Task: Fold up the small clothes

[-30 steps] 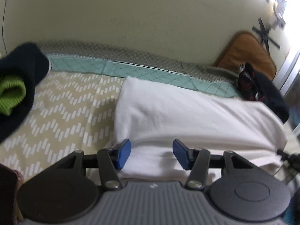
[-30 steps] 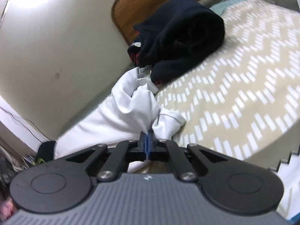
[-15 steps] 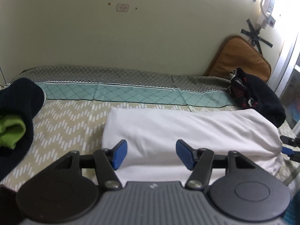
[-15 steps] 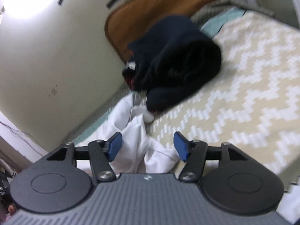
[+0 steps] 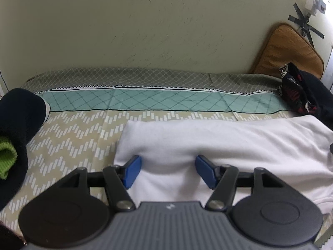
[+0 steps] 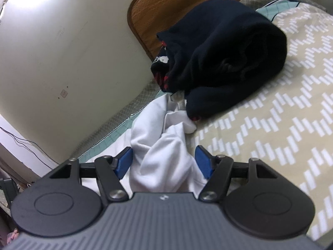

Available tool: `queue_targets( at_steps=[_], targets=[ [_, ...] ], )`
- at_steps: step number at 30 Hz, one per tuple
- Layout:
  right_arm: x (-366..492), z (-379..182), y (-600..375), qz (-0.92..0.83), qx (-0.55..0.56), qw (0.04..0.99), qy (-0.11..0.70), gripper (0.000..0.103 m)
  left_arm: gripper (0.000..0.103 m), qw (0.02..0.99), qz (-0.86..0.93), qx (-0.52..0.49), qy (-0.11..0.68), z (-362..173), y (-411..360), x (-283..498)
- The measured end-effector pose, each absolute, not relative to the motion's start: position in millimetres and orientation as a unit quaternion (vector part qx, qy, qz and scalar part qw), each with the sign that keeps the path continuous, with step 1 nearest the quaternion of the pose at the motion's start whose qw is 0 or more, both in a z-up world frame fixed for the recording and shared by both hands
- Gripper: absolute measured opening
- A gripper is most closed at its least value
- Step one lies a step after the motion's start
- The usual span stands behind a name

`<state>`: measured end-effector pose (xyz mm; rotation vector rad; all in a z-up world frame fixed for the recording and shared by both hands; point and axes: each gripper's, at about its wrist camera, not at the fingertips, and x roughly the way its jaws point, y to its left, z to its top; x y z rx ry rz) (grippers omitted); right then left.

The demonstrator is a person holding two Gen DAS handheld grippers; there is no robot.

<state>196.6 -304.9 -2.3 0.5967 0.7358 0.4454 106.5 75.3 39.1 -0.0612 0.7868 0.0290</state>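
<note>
A white garment (image 5: 218, 139) lies folded lengthwise across the patterned bed cover (image 5: 72, 137). My left gripper (image 5: 169, 170) hovers over its near left part, open, with the cloth lying loose under and between the blue pads (image 5: 133, 169). In the right wrist view the garment's other end (image 6: 158, 145) is bunched and creased. My right gripper (image 6: 164, 164) stands open around that bunch, and its pads do not press on it.
A dark navy garment pile (image 6: 224, 52) with red and white print rests against the white garment's far end, in front of a brown cushion (image 6: 177, 2). Another dark garment with a green cuff (image 5: 18, 125) lies at the left. A pale wall runs behind the bed.
My right gripper has opened and let go of the white cloth, then drawn back a little. The left gripper's jaws have widened slightly and it has pulled back, so more bed shows.
</note>
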Motion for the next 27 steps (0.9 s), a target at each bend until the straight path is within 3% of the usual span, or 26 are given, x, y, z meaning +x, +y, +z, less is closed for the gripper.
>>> queue_targets(
  at_steps=[1,4,7,23,27],
  targets=[
    [196.4,-2.2,-303.2,0.212,0.28,0.868,0.351,0.063,0.062,0.923,0.014,-0.028,0.383,38.4,75.1,107.1],
    [200.1,-7.1,-299.5,0.216,0.286,0.857,0.37,0.032,0.063,0.923,0.014,-0.023,0.385,36.5,75.3,109.3],
    [197.5,-8.7,-299.2,0.214,0.295,0.854,0.371,0.024,0.063,0.922,0.01,-0.024,0.386,34.9,77.1,110.6],
    [156.9,58.8,-239.5,0.254,0.196,0.896,0.307,0.02,0.065,0.923,0.006,-0.028,0.383,35.2,77.7,109.1],
    [154.5,53.8,-234.1,0.247,0.196,0.896,0.313,0.02,0.074,0.924,0.005,-0.026,0.381,33.4,74.1,108.4]
  ],
)
